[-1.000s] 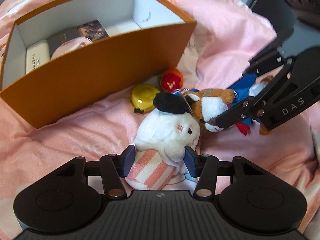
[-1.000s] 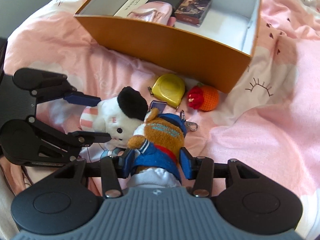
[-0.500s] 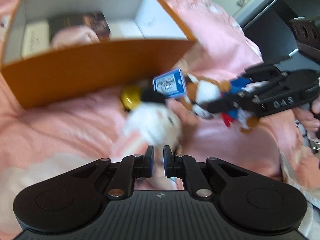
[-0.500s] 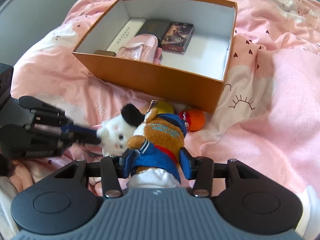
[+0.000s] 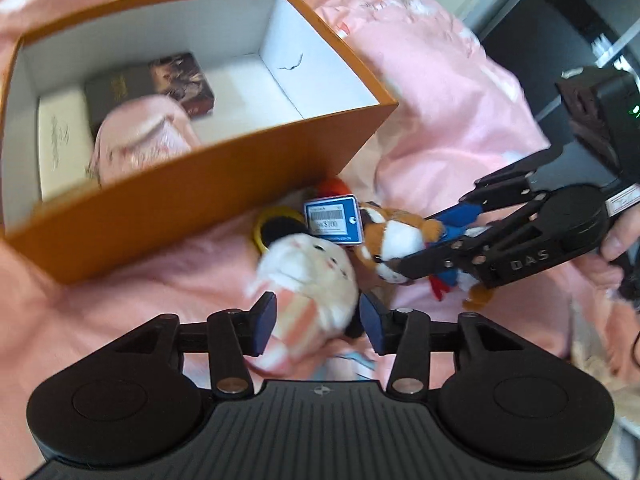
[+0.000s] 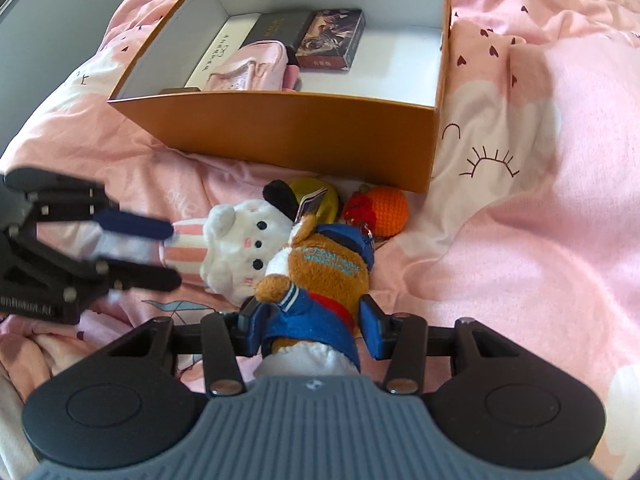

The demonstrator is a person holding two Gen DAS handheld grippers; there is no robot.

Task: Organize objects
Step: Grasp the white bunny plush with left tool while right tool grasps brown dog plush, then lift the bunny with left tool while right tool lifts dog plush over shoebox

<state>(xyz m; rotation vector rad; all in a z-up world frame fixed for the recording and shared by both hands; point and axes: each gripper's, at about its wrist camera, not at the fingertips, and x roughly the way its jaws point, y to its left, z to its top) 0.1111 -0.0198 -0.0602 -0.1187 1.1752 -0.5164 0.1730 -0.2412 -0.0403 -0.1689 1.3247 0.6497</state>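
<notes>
A white plush with a black hat and a striped body lies on the pink bedding in front of the orange box. My left gripper has its jaws opening, with the striped body between the pads and a thin dark gap at the right pad. In the right wrist view the left gripper flanks the white plush from the left. My right gripper is shut on the brown fox plush in a blue jacket. The fox plush touches the white one, with the right gripper round it.
Inside the orange box lie a pink pouch, a white book and dark boxes. A yellow tape measure and an orange crochet ball sit against its front wall. A hand holds the right gripper.
Half a second ago the left jaws were almost shut behind the white plush; now they stand wide around its striped body. The left view looks further into the box. The right grip is unchanged.
</notes>
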